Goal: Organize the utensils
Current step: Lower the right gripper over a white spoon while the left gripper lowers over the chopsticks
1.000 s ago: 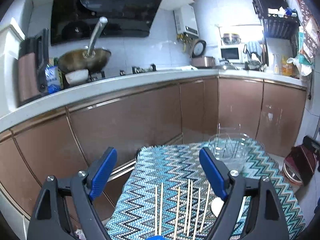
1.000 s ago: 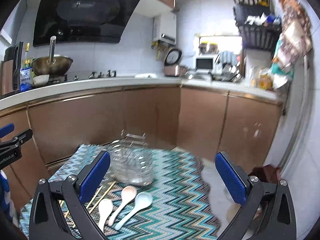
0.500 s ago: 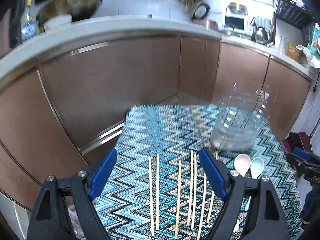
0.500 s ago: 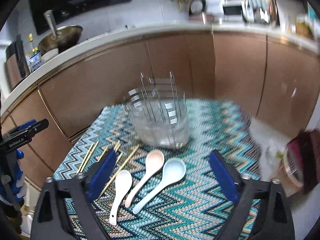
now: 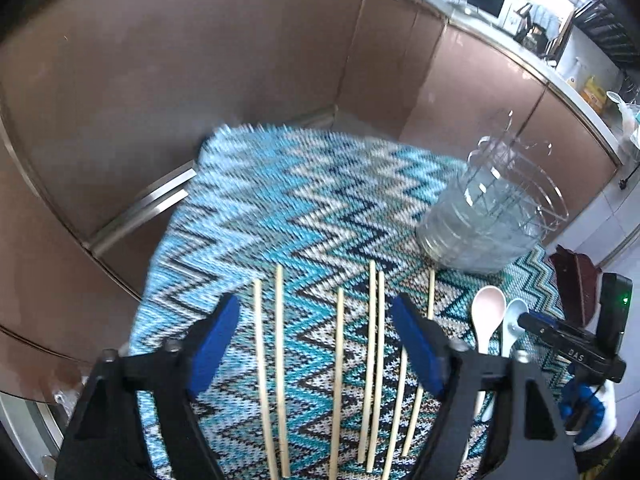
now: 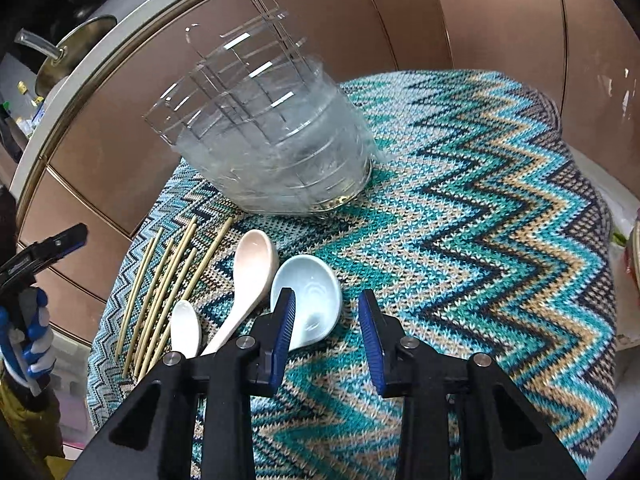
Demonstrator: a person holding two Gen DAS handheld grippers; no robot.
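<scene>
Now the left tongs (image 5: 316, 334) hang over the chopsticks (image 5: 338, 360), which lie on the tabletop's zigzag cloth (image 5: 304, 208). I count about seven sticks in the left wrist view, side by side and nearly parallel, pointing away from the camera; the exact number at the right edge is hard to tell, because the right blue pad (image 5: 416, 344) covers part of them. Several sticks lie between the two pads, but the pads do not touch them. The jaws are wide apart and have just been closing a little.

To the right of the sticks lie the spoons. The right wrist view shows three: a small white spoon (image 6: 185, 326) just beside the sticks, then a pink spoon (image 6: 250, 276), then a pale blue spoon (image 6: 308, 300). All three lie with the bowl up and the handle toward the camera.

Behind the spoons stands one clear holder (image 6: 268, 148) with clear dividers inside; nothing is in it.

The right tongs (image 6: 326, 340) hang just over the blue spoon. The left pad (image 6: 284, 332) is in front of the spoon's bowl, the other pad is over bare cloth. The jaws have a narrow gap and have just been closing; nothing is gripped between them.

At the left edge of the right wrist view, one gloved hand (image 6: 28, 336) holds the left tongs.
</scene>
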